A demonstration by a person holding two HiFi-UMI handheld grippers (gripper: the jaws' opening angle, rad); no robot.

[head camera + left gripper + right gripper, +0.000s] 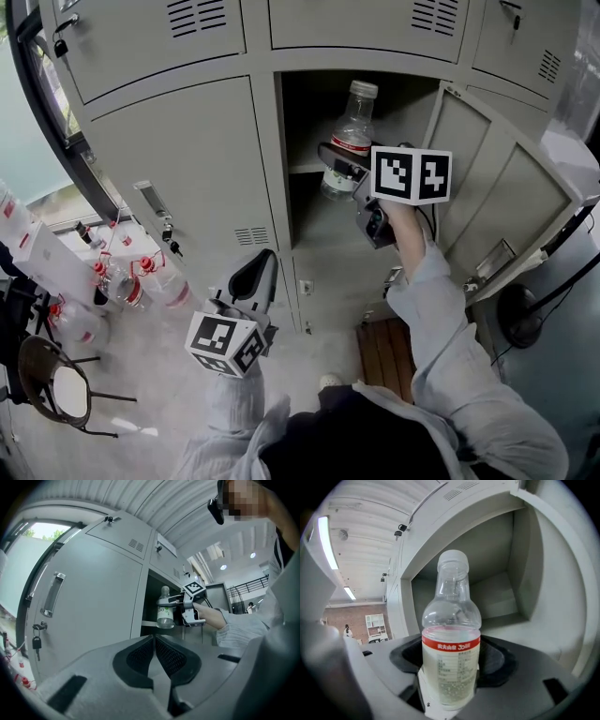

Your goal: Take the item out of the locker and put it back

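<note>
Clear plastic bottle w/ white cap is gripped upright by the R gripper. Its jaws are clamped on the labelled lower body, and the label's red band is seen just above the pads in the R gripper view. The bottle is held in the air at the mouth of the open locker compartment, its base about level w/ the inner shelf and resting on nothing. Whether it is past the front edge can't be told. The compartment door is swung wide to the right.

The L gripper is held lower, well apart from the bottle, in front of the closed locker door at left. Its jaws are pressed together w/ nothing between them. More bottles are seen on the floor at left, near a round stool.
</note>
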